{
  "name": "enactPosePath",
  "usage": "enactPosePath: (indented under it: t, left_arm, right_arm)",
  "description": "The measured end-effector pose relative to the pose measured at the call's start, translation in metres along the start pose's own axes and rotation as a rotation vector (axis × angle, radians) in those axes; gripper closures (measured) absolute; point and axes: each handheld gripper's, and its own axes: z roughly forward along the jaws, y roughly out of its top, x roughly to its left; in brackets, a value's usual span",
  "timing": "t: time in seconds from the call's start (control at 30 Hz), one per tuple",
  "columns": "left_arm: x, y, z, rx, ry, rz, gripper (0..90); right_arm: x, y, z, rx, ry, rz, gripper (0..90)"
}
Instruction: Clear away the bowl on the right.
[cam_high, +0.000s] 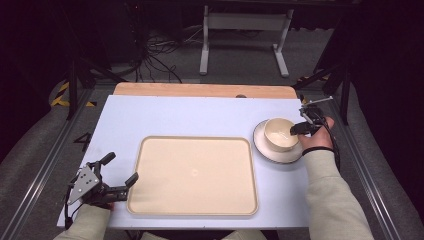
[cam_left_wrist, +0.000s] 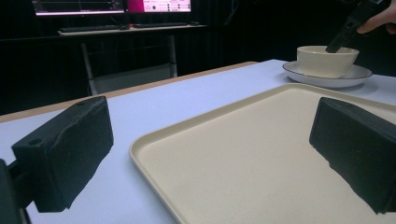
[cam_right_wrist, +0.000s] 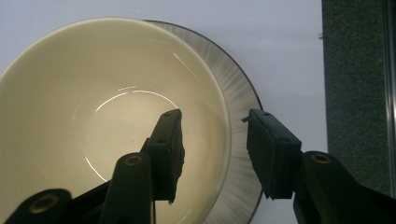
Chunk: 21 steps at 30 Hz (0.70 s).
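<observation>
Cream ceramic bowl (cam_high: 281, 134) sat on a white round plate with a dark rim (cam_high: 267, 150), at the right side of the pale blue table (cam_high: 190, 115), just right of the large cream rectangular tray (cam_high: 150, 200). From the high view, the right gripper (cam_high: 300, 127) reached the bowl's right rim, the right hand (cam_high: 316, 137) wrapped around the handle, the sleeved forearm running in from the near right edge and the wrist bent leftward towards the bowl. The left gripper (cam_high: 120, 170) rested at the near left corner, beside the tray, jaws spread wide and holding nothing.

In the left gripper view, both black jaws stood far apart, one over the bare table, one over the tray's near part. Far off, the bowl (cam_left_wrist: 327, 60) stood upright on its plate (cam_left_wrist: 327, 77), with the other gripper dipping at its rim.

In the right gripper view, here was the key moment: one jaw hung inside the bowl (cam_right_wrist: 93, 116), the other outside over the plate (cam_right_wrist: 240, 116), the rim wall between them. The jaws were narrowed but the pads, as far as I could judge, were not yet pressing. To do this well, I'd say: go deeper onto the wall, squeeze squarely, and lift straight so the plate stays put.
</observation>
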Motion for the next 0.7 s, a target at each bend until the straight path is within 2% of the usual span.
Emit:
enactPosePath:
  t: [0.13,0.3,0.37,0.57,0.7]
  left_arm:
    - [0.0,0.0,0.0,0.0,0.0,0.0,0.1]
    - [0.0,0.0,0.0,-0.001,-0.001,0.001,0.1]
    - [0.0,0.0,0.0,-0.001,-0.001,0.0,0.1]
    - [0.0,0.0,0.0,-0.001,-0.001,0.002,0.1]
    - [0.0,0.0,0.0,-0.001,-0.001,0.002,0.1]
  right_arm:
    - [0.001,0.002,0.007,0.015,0.017,0.039,59.2]
    - [-0.001,0.003,0.012,0.041,0.037,0.088,67.9]
    - [-0.002,0.003,0.014,0.049,0.053,0.1,70.3]
    - [-0.005,0.004,0.016,0.059,0.04,0.112,80.1]
    - [-0.008,0.004,0.016,0.064,0.065,0.13,81.7]
